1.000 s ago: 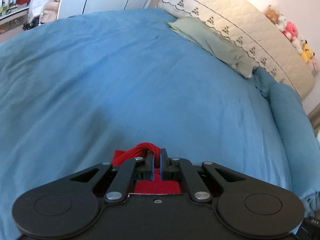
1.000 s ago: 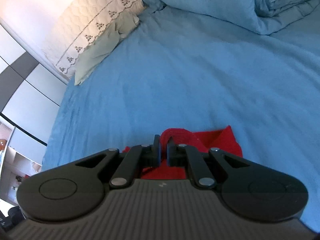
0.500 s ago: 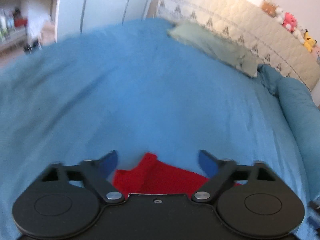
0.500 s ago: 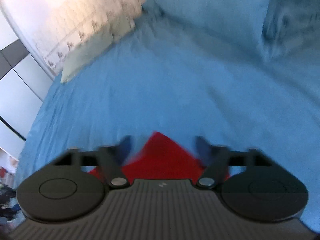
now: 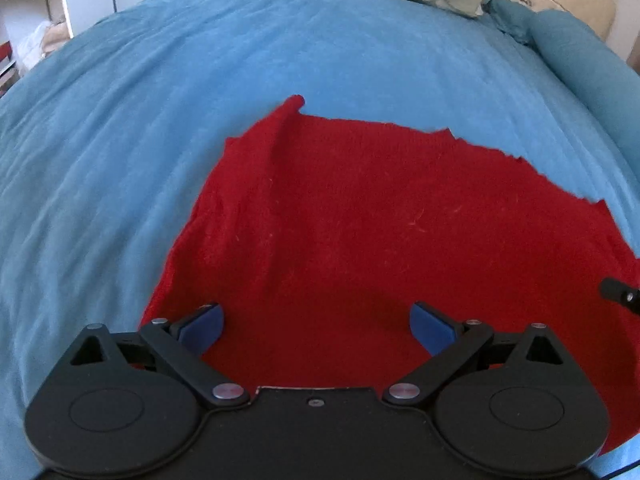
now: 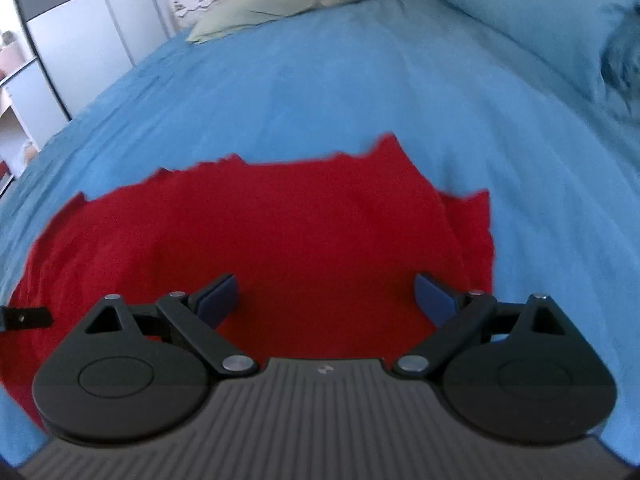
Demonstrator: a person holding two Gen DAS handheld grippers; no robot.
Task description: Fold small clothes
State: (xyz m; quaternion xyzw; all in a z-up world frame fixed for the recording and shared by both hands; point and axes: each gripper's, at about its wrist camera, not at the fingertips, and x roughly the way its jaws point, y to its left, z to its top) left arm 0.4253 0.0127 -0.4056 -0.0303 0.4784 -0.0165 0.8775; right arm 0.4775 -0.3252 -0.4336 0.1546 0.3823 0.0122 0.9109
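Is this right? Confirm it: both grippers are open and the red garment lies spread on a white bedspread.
Not quite: the bedspread is blue, as both wrist views show. The rest holds: the left gripper and right gripper are open, and the red garment lies spread on it.

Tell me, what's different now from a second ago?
Both grippers let go: the left gripper and right gripper, earlier pinched shut on the red garment, now stand wide open. The garment has dropped and lies spread on the blue bedspread. Bed and pillows unchanged.
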